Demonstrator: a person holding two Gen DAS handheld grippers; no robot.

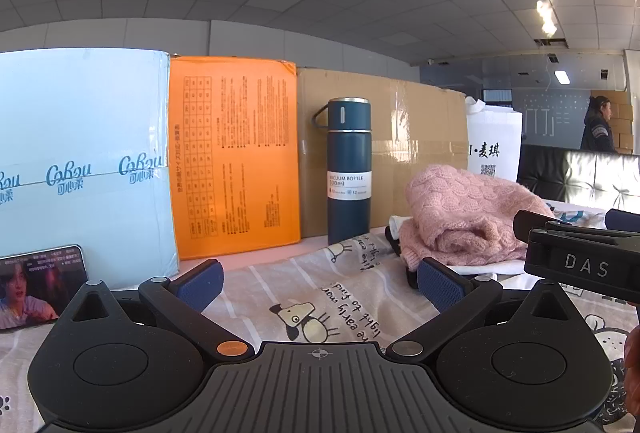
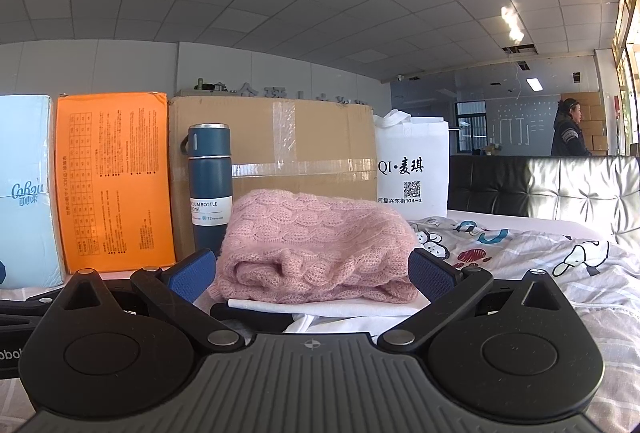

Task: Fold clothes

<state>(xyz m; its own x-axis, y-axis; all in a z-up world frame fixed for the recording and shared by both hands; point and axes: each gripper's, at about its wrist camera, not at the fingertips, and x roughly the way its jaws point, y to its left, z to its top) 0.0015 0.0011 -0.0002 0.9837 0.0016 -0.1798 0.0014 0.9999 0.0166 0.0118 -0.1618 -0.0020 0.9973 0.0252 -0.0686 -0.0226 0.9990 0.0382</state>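
A cartoon-printed grey and white bedsheet (image 2: pixel 560 265) is covering the surface, apparently a bed, and carrying everything. Along its far edge a row of boxes is standing: a pale blue printed carton (image 1: pixel 80 169), a flat orange cardboard box (image 1: pixel 236 157) and a taped brown cardboard box (image 2: pixel 280 153), with a white paper shopping bag (image 2: pixel 412 165) at the right end. A tall dark blue vacuum bottle (image 1: pixel 349 169) is standing upright in front of the brown box.

The task's thing, a pink cable-knit sweater (image 2: pixel 316 245) already bundled into a thick fold, is lying on a white folded garment (image 2: pixel 320 309). Its long axis is running across the right view, left to right, and it is sitting directly ahead of the right tool (image 2: pixel 312 273), whose blue pads (image 2: pixel 432 275) are standing wide apart on either side of the pile without pressing on it.

The left tool (image 1: pixel 320 283) is also gaping wide and holding nothing; for it the sweater is lying ahead and off to the right, farther away. The right hand is therefore the nearer one (its tool already bracketing the bundle), so a straight push forward would probably meet the sweater's folded front edge first.

A small phone (image 1: pixel 40 285) showing a video is leaning at the left.
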